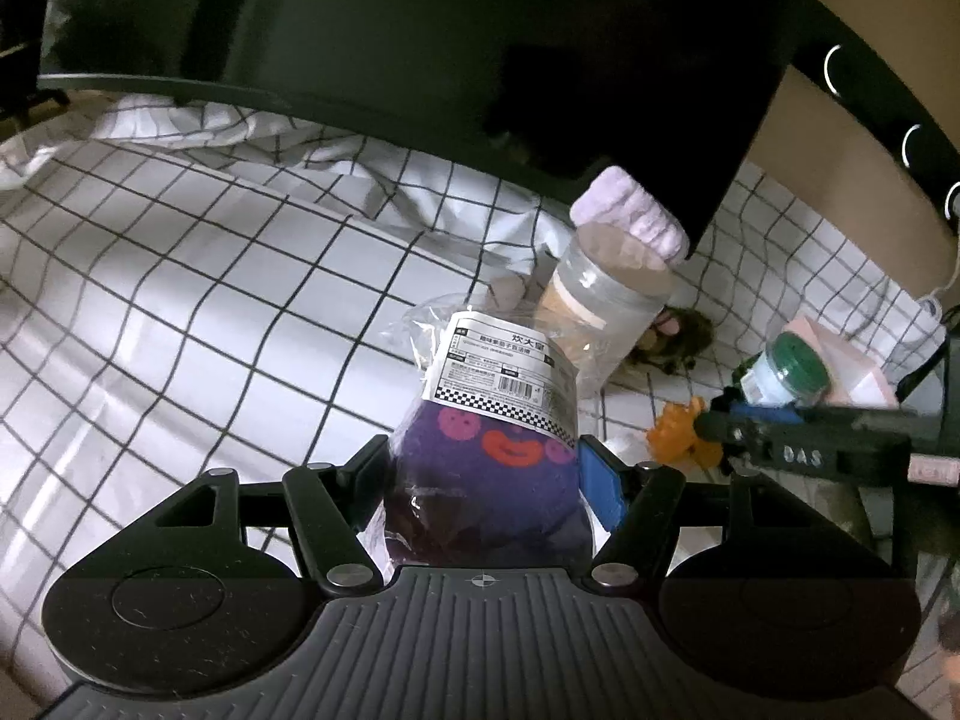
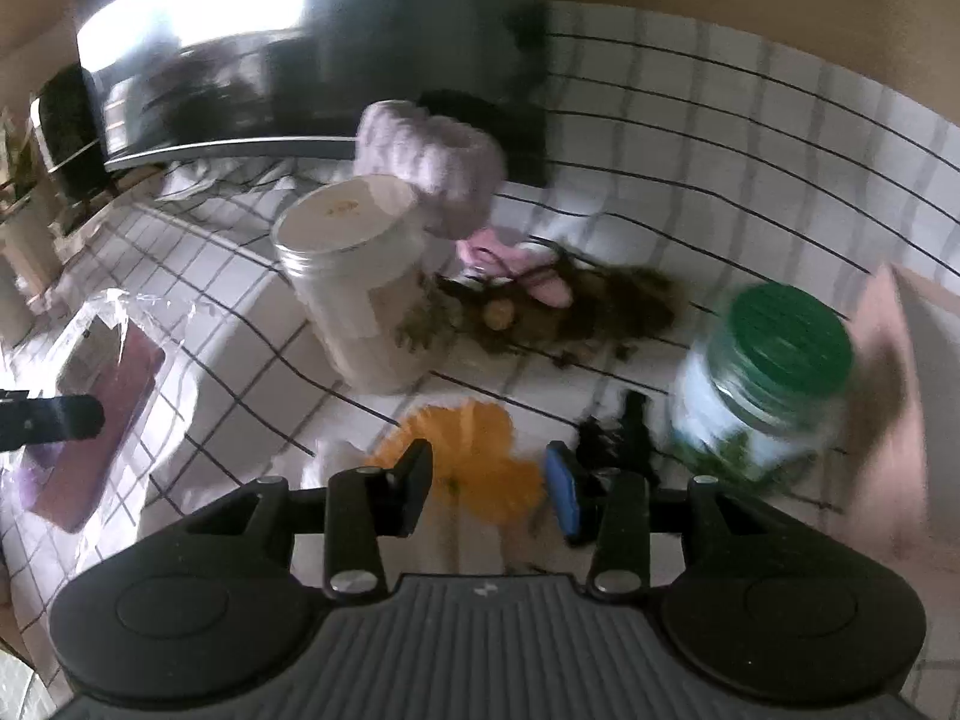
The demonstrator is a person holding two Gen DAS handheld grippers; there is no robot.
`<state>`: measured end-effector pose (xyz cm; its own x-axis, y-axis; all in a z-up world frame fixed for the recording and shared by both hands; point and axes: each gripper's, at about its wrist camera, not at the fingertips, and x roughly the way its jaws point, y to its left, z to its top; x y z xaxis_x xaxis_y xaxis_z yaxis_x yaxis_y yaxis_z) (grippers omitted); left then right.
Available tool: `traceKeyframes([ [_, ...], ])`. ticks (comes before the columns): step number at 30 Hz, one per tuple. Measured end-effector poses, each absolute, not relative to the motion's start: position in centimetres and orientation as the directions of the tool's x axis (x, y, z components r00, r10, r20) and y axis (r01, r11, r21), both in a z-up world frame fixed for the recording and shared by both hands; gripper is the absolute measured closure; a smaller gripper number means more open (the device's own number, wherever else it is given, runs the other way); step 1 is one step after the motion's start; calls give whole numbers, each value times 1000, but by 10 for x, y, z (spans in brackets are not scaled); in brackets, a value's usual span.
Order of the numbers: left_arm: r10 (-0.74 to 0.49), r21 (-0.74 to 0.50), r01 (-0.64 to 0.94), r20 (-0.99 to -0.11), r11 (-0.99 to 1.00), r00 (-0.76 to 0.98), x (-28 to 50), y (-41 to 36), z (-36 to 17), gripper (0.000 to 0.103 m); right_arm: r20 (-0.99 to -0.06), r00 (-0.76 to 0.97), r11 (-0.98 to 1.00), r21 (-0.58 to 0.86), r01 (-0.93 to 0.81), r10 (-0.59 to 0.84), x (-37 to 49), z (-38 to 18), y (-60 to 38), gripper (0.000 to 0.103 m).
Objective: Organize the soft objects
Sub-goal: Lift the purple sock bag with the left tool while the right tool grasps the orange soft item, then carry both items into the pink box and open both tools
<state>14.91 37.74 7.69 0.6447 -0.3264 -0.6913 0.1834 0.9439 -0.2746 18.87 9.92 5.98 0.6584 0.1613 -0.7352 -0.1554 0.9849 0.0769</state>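
My left gripper [image 1: 483,468] is shut on a purple plush toy [image 1: 486,480] in a clear plastic bag with a white label, held above the checked cloth [image 1: 180,300]. The bagged toy also shows at the left of the right wrist view [image 2: 102,396]. My right gripper [image 2: 489,480] is open and empty, just above an orange soft toy [image 2: 474,450] on the cloth. A lilac knitted piece [image 2: 432,168] rests on a clear jar [image 2: 360,282]. A brown fuzzy toy with pink parts [image 2: 564,306] lies behind the jar.
A green-lidded jar [image 2: 762,378] stands at the right beside a pink box [image 2: 894,396]. A dark monitor [image 1: 420,42] stands over the back of the cloth. Small black items [image 2: 618,438] lie next to the orange toy. Cardboard [image 1: 840,138] stands at the far right.
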Motion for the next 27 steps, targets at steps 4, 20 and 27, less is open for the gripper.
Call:
traceKeyframes([
  [4, -303, -263, 160, -707, 952, 639, 143, 377, 76, 32, -751, 643, 976, 9, -216, 149, 202, 56, 118, 53],
  [20, -280, -86, 287, -601, 954, 748, 190, 310, 175, 32, -681, 701, 977, 132, -170, 214, 185, 156, 52, 88],
  [27, -333, -37, 380, -567, 924, 754, 231, 238, 232, 32, -536, 827, 984, 136, -112, 168, 163, 236, -20, 88],
])
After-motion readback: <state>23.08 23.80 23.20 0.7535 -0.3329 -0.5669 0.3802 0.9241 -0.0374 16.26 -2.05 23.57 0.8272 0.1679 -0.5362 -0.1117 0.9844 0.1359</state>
